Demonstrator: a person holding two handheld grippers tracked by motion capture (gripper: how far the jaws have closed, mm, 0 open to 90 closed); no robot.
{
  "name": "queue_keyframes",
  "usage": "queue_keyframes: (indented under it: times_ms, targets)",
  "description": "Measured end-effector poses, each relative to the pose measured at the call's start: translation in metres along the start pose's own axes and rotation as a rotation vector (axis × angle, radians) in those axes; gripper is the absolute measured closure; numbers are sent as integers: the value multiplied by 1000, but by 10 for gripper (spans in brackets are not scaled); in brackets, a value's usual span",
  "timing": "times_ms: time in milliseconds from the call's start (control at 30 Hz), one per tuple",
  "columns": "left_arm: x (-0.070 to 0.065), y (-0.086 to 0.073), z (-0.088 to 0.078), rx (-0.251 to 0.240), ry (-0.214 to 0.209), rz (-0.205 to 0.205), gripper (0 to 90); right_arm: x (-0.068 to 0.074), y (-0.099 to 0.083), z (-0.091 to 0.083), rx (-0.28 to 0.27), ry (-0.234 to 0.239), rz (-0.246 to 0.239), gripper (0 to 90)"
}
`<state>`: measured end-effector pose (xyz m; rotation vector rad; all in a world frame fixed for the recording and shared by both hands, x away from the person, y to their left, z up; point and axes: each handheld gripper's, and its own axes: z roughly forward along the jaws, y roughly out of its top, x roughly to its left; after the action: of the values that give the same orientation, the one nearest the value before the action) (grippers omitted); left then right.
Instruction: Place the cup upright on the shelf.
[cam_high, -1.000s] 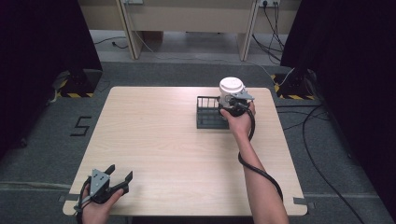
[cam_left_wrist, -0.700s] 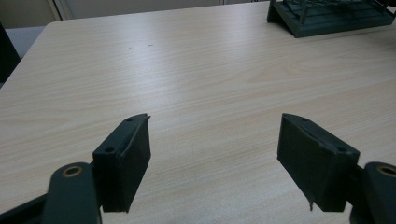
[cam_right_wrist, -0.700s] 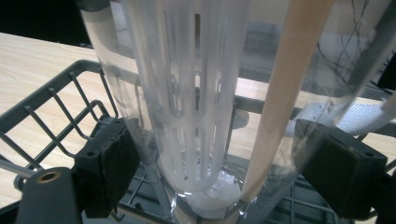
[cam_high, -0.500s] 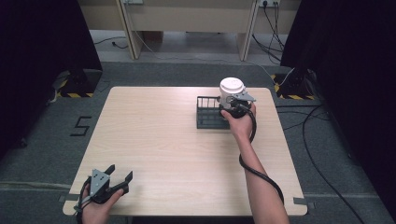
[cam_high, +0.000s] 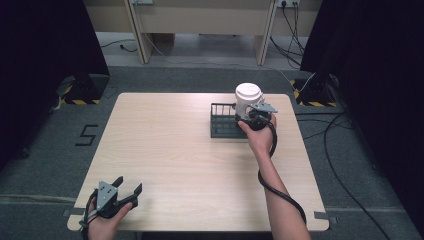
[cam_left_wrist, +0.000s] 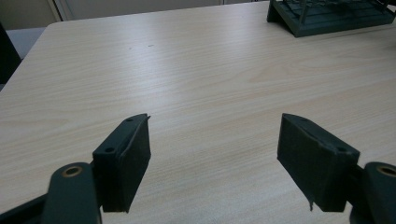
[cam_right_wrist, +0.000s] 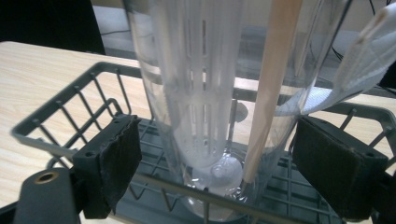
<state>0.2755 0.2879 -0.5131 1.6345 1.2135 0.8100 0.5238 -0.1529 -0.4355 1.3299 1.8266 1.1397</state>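
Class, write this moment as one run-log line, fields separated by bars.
right gripper: open around clear cup | cup: standing in wire basket | left gripper: open, idle at near table corner

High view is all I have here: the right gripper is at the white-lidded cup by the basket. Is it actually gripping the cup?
Observer: Not yet. In the right gripper view, the right gripper has its jaws open, one on either side of the clear cup, with a gap at each pad.
Operator: Is the cup in the basket or beside it?
Observer: In it. Its base stands on the wire floor, behind the near rim of the basket.
Operator: Anything inside the cup?
Observer: A white slotted insert and a wooden stick that reaches to the bottom.
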Motion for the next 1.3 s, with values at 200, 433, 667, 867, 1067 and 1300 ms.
queue_keyframes:
  times_ms: [200, 433, 667, 867, 1067, 1300]
  targets:
    - [0, 0, 0, 1, -2, 1, 251, 0, -3, -12, -9, 17, -4, 166]
    - [0, 0, 0, 2, -2, 2, 251, 1, -6, -26, -6, 37, -23, 169]
    - [-1, 0, 0, 3, -1, 4, 251, 4, -12, -38, -6, 69, -40, 176]
    - [-1, 0, 0, 4, 0, 5, 251, -2, -16, -51, -11, 73, -34, 176]
    - [-1, 0, 0, 5, 1, 4, 251, -9, -23, -63, -12, 72, -24, 177]
    - [-2, 0, 0, 5, -2, 8, 251, -14, -42, -78, 2, 67, -23, 191]
